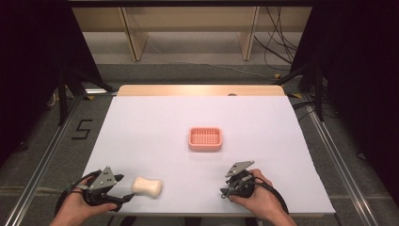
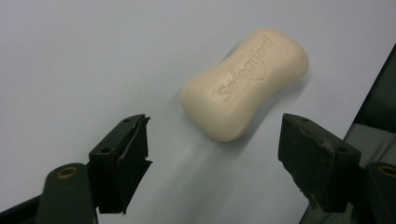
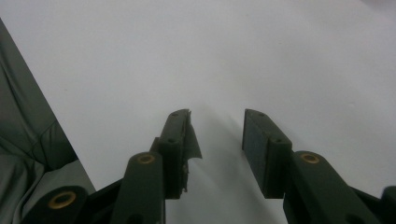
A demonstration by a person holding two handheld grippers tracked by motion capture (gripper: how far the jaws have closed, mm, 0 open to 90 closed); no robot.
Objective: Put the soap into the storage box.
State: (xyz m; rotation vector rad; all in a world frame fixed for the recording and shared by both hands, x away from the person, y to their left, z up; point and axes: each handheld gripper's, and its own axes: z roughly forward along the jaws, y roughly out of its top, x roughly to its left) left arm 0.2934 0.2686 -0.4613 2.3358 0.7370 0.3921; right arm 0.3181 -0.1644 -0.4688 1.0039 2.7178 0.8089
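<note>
soap bar: cream-coloured soap bar (image 2: 245, 84) with a pinched waist, lying flat on the white worktop (image 1: 155, 132) near the front-left edge, brand lettering facing up. Nothing is touching it yet.

left gripper: the left gripper (image 2: 215, 154) sits just short of the bar, jaws spread wide and empty, with the bar ahead of the gap and a bit off toward the right jaw. In the high view the left gripper (image 1: 123, 187) is right beside the bar's left end.

the step, as I read it: lining up to grab the soap, nothing pinched so far.

how I'd do it: slide forward until the waist sits between the pads, not the fat ends. The bar lies diagonal to the jaws right now, so I'd twist the wrist a touch so the pads meet the long sides square. Keep the tips low, almost skimming the worktop, since the bar is flat.

watch out: soap is slick and rounded, so an off-centre squeeze will probably squirt it out sideways, and the worktop edge is close.

soap dish: pink soap dish (image 1: 205, 139), mid-worktop, well apart from the bar, looks empty. Likely the drop spot.

right gripper: the right gripper (image 3: 217, 135), jaws parted with nothing between them, resting over bare worktop at front right (image 1: 228, 189).
</note>
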